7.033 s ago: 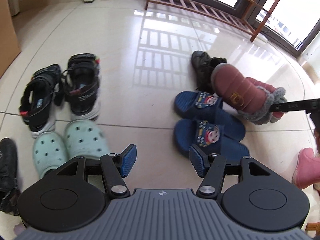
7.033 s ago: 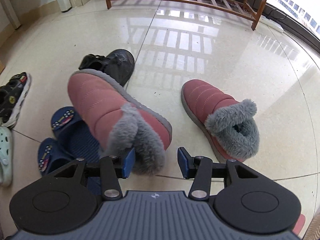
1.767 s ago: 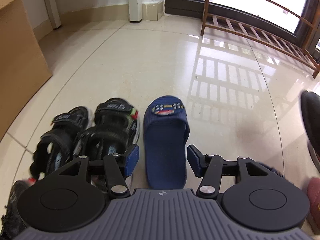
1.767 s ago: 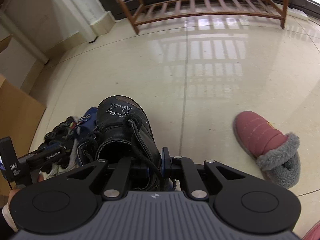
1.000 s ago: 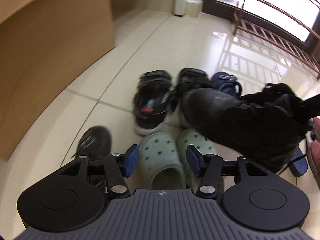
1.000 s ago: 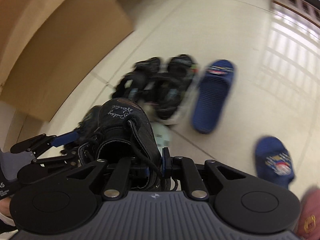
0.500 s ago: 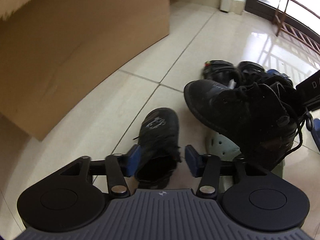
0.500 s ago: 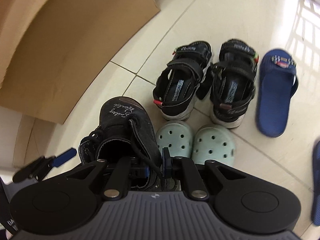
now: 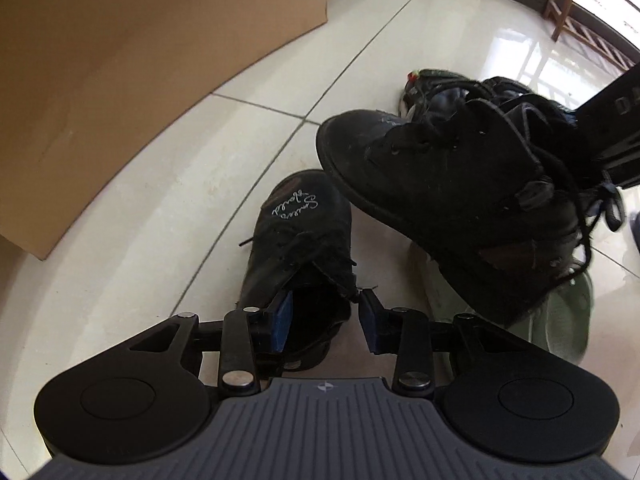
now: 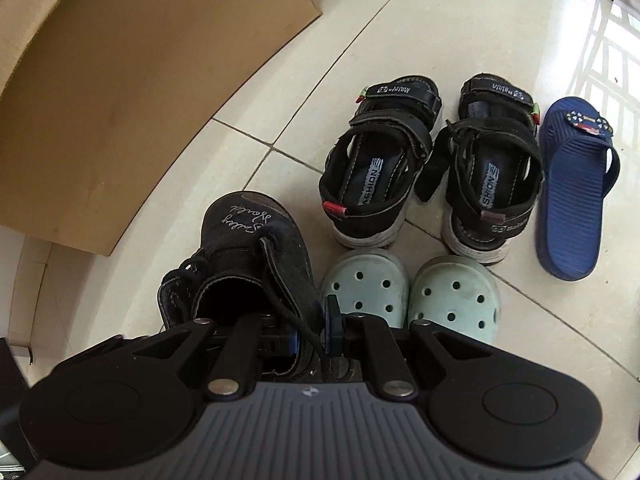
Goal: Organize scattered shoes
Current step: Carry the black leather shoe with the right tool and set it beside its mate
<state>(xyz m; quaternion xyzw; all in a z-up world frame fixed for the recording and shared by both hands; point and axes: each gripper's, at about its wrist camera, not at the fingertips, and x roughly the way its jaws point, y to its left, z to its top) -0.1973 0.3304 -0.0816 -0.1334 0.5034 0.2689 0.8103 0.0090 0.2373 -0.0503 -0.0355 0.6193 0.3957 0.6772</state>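
A: Where's the black boot [image 10: 244, 264]?

B: Pinched at its ankle collar by the right gripper [image 10: 312, 328], hanging tilted above the floor, just left of the mint clogs [image 10: 408, 292]. Its mate, the second boot [image 9: 304, 248], stands on the tile under it, beside the cardboard box [image 9: 132, 60].

A: And the left gripper [image 9: 324, 322]?

B: Spread apart, holding nothing, one finger inside that second boot's opening and one outside.

A: How will a boot like that handle?

B: Likely stiff in the sole, soft at the collar, heavier than the clogs. I'd grip the collar wall; the loose laces would slip.

A: Beyond the clogs?

B: The black sandals [image 10: 432, 160], paired, then one blue slipper [image 10: 576, 192].
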